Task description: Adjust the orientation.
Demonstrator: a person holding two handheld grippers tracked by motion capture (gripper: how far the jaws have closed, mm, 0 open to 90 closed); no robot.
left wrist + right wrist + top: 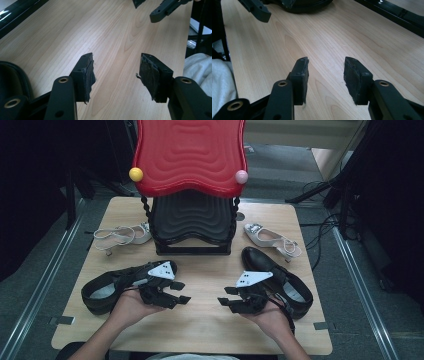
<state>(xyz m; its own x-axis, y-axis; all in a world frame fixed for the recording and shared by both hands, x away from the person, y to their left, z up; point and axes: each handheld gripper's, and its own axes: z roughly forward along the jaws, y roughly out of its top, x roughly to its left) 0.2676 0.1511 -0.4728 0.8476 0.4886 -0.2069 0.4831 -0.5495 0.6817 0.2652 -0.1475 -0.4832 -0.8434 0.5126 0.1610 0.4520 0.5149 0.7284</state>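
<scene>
My left gripper and my right gripper hover low over the middle of the wooden table, tips pointing at each other with a gap between them. In the left gripper view my left gripper is open, with bare wood between its worn pads. The right gripper is open too, nothing between its jaws. A black leather shoe lies behind the left hand, and a second black shoe lies beside the right hand.
A two-tier rack with a red wavy top shelf and a black lower shelf stands at the table's far middle. A white strappy sandal lies left of it and another right. Cables run on the floor at right.
</scene>
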